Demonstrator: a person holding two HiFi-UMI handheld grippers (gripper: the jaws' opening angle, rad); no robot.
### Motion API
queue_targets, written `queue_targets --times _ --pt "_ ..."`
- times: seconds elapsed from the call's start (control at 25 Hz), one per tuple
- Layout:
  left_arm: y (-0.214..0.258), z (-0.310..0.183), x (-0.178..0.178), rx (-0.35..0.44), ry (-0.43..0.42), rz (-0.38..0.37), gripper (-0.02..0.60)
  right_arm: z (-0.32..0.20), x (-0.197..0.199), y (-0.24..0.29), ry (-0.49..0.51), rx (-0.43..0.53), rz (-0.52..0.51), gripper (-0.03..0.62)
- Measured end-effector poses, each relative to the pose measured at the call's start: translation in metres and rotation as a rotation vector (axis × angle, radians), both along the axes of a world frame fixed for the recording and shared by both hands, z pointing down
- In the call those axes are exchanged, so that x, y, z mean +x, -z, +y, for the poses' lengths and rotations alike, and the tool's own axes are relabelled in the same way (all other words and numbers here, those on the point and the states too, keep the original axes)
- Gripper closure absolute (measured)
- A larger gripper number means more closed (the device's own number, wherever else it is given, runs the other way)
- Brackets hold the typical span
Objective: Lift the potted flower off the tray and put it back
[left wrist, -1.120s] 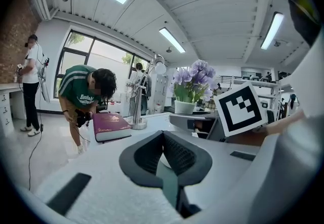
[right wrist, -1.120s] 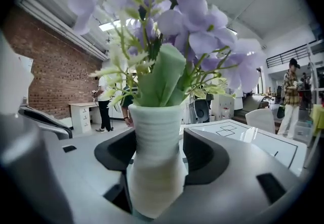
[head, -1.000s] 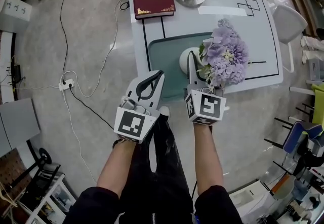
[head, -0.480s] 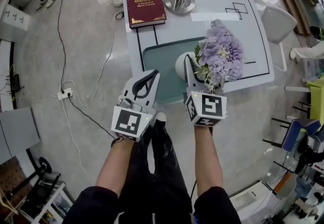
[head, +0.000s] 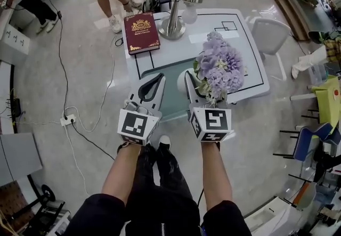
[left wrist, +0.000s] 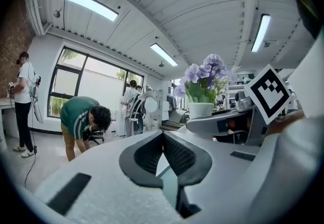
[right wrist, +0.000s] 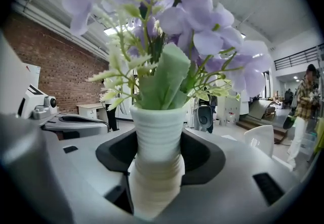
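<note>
Over the green tray (head: 171, 99) on the white counter (head: 242, 32), the right tongs (right wrist: 158, 165) squeeze the potted flower (right wrist: 157, 132) by its white pot, one side each. The pot stands straight up. Its long way runs up and down, with the purple blooms on top and the bottom pointing down. It hangs in the air, clear of the tray. The left tongs (left wrist: 163, 134) are just beside it, pressed together with nothing in them. A red book (head: 141, 32) and a lamp (head: 175, 19) sit at the counter's far end.
</note>
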State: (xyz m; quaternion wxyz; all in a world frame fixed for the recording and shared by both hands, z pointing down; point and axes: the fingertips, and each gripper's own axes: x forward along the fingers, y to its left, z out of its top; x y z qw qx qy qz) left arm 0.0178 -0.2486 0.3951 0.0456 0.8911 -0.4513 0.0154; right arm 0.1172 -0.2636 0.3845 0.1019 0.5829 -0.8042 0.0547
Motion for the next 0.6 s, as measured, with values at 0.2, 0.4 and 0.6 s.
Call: queue_targets --times 0.2,0.4,0.6 --pt "0.027 -0.005 0.008 0.022 -0.006 0.006 0.574 0.007 0.012 0.037 -0.016 0.029 0.007 0.345" --pt "0.043 -0.008 0.012 0.03 -0.015 -0.022 0.575 0.014 0.015 0.06 -0.021 0.043 0.013 0.347" --pt "0.052 -0.008 0.009 0.057 -0.02 -0.054 0.575 0.021 0.011 0.062 -0.023 0.042 0.012 0.345"
